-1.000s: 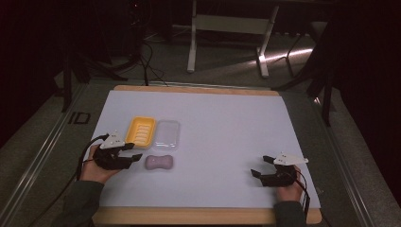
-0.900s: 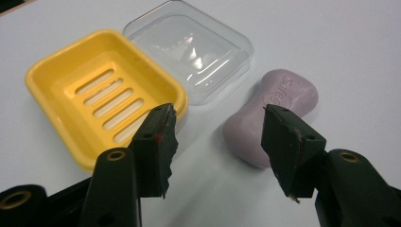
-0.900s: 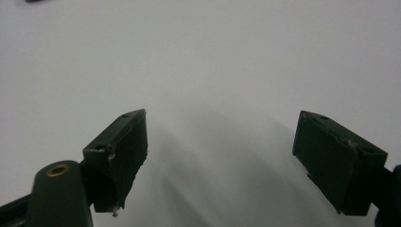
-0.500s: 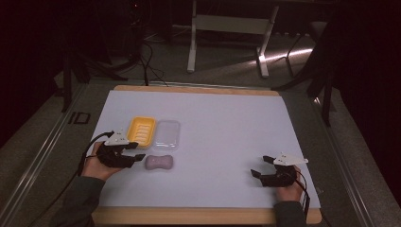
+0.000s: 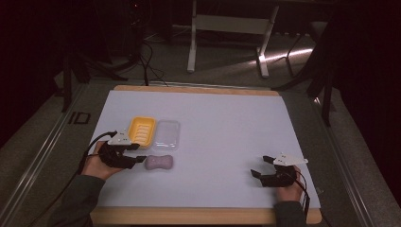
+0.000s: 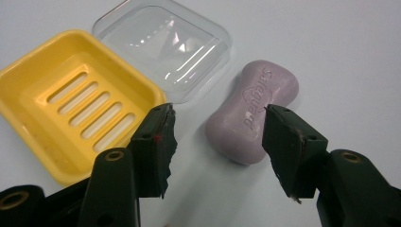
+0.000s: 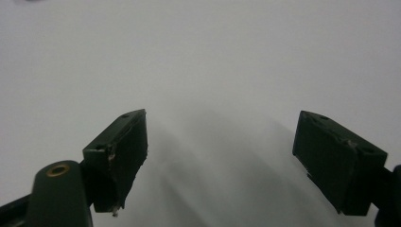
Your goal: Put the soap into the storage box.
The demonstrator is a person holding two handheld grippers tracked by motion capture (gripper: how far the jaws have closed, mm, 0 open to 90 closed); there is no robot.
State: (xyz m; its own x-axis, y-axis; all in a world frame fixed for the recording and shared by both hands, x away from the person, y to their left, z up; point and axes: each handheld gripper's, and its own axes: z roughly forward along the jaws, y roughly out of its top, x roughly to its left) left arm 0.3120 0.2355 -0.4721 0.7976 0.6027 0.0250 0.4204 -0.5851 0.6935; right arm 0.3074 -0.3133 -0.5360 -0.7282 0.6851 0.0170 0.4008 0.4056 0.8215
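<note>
Here, left gripper (image 6: 217, 124) fingers just opening beside purple soap (image 6: 253, 116), right gripper (image 7: 220, 161) fingers apart.

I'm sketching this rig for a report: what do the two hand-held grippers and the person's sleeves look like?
Both grippers, left gripper and right gripper, are black, each with two blocky jaws whose pads have worn, chipped edges and brass-coloured rivets at the pivots. A pale grey three-cornered plate sits on top of each. A black cable loops from each. The sleeves are dark greyish.

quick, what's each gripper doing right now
left gripper: open, jaws just opening, around the purple peanut-shaped soap bar, not gripping it.
right gripper: open, empty.
</note>
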